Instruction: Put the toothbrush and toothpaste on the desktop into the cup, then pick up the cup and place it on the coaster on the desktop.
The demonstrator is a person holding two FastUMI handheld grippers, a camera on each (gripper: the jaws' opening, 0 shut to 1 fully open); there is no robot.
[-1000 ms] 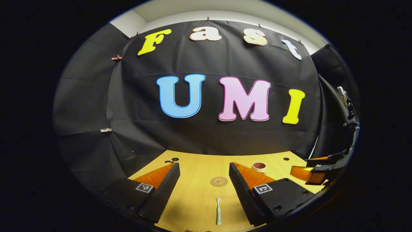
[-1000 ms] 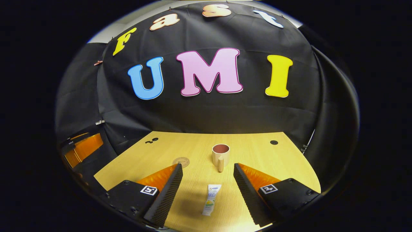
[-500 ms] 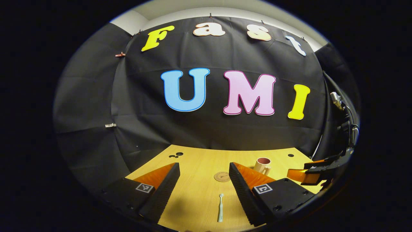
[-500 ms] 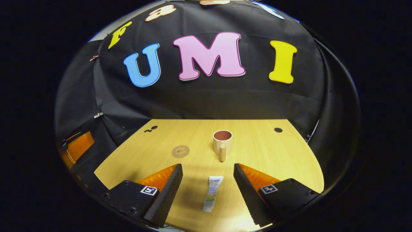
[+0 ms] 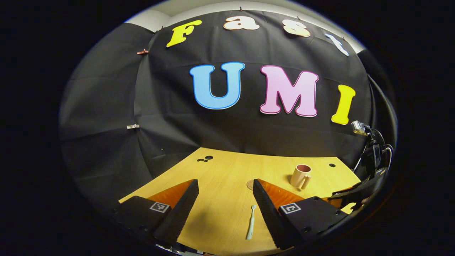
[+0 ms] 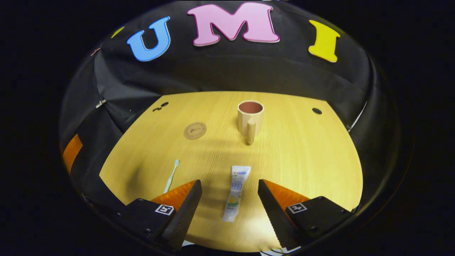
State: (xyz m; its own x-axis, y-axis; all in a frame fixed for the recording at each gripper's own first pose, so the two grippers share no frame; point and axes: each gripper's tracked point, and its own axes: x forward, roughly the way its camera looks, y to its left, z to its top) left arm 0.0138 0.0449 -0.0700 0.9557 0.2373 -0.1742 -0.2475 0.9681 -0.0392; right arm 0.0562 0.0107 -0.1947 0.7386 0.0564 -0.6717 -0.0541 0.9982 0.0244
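Ok so this is right at the start, nothing's picked up yet. I've got a gripper in each hand and I'm lining up for the two grabs.

Starting on the left: my left gripper [image 5: 224, 202] has its fingers spread wide and empty, hovering above the desk [image 5: 220, 177]. The toothbrush [image 5: 251, 227] lies flat on the wood between the fingers, closer to the right-hand finger than dead centre, head pointing away from me. In that same left gripper view the coaster [image 5: 250, 184] peeks out just past the fingertip, and the cup [image 5: 300, 176] stands upright further right, well apart from the brush.

Moving over to my right gripper [image 6: 230, 199]: also wide open, holding nothing. The toothpaste [image 6: 235, 193] lies flat between the fingers, pretty well centred, lengthwise along my line of sight. Straight ahead of it is the cup again, handle facing me, empty as far as I can see inside. The coaster sits to the left of the cup, with clear wood between them.

Next move, as I see it: drop down until the fingers straddle the tube or brush and squeeze. The brush is thin and flat on the desk, so I'd nudge the left gripper sideways to centre it first, and get the tips right down to the wood or they'll close over nothing.
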